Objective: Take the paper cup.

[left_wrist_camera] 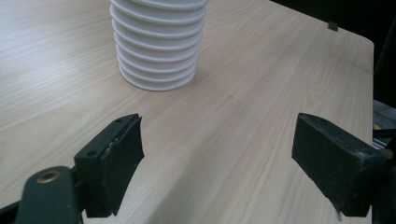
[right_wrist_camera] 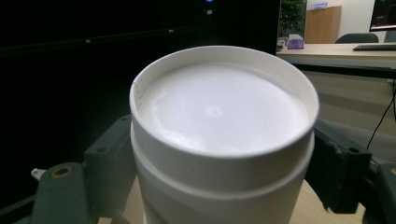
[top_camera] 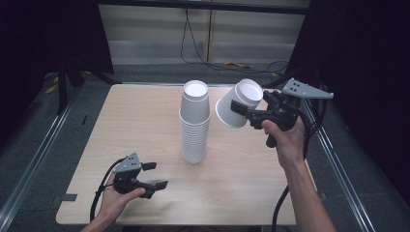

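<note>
The right gripper (top_camera: 240,107) held a white paper cup (top_camera: 239,109) clear of the table (top_camera: 145,125), tilted, just right of the top of the cup stack (top_camera: 195,122). Its jaws were clamped on the cup's side wall near the closed base, which faced the right gripper view (right_wrist_camera: 219,112); two nested rims there suggested possibly more than one cup. The left gripper (top_camera: 155,175) rested low near the table's front edge, jaws spread and empty. Judged light, thin-walled and easily crushed; the stiffer base ring or rolled rim offers the best hold, with light pressure.
</note>
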